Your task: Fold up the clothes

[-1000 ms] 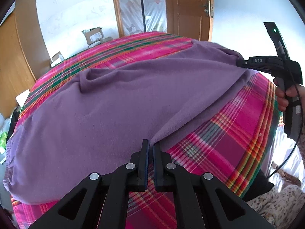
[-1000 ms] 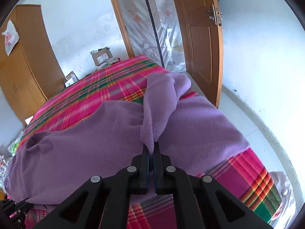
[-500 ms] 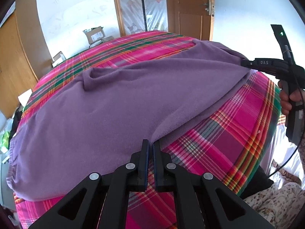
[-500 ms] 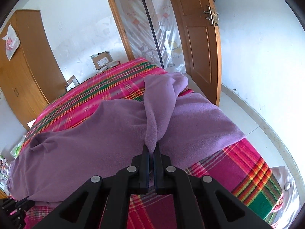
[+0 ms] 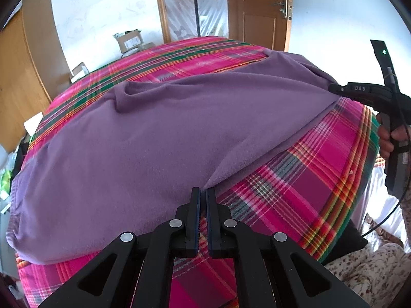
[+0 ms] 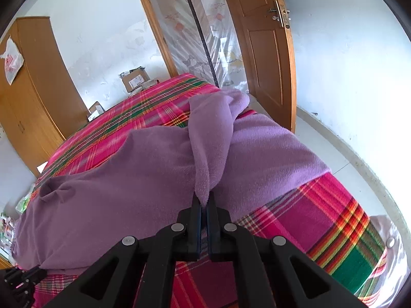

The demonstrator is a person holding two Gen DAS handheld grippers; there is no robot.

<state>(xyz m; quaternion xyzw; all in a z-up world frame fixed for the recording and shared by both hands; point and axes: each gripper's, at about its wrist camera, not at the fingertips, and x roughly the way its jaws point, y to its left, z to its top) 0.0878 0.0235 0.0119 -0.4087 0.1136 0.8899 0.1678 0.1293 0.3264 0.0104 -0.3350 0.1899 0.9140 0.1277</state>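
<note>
A purple fleece garment (image 5: 167,138) lies spread over a bed with a pink plaid cover (image 5: 295,187). My left gripper (image 5: 203,192) is shut on the garment's near edge, where a small peak of cloth rises into the pads. At the far right of the left wrist view, my right gripper (image 5: 332,87) pinches another corner, and the hem runs taut between the two. In the right wrist view, the right gripper (image 6: 203,200) is shut on a bunched fold of the purple garment (image 6: 128,179), which rises in a ridge away from the pads.
A wooden wardrobe (image 6: 33,102) stands at the left and a wooden door (image 6: 264,51) at the back right. Cardboard boxes (image 5: 129,41) sit beyond the bed. A person's hand (image 5: 388,138) holds the right gripper's handle. Floral fabric (image 5: 372,269) lies at the lower right.
The held hem has been drawn slightly outward and the garment lies flatter over the bed. The right gripper sits a little lower and farther right in the left wrist view.
</note>
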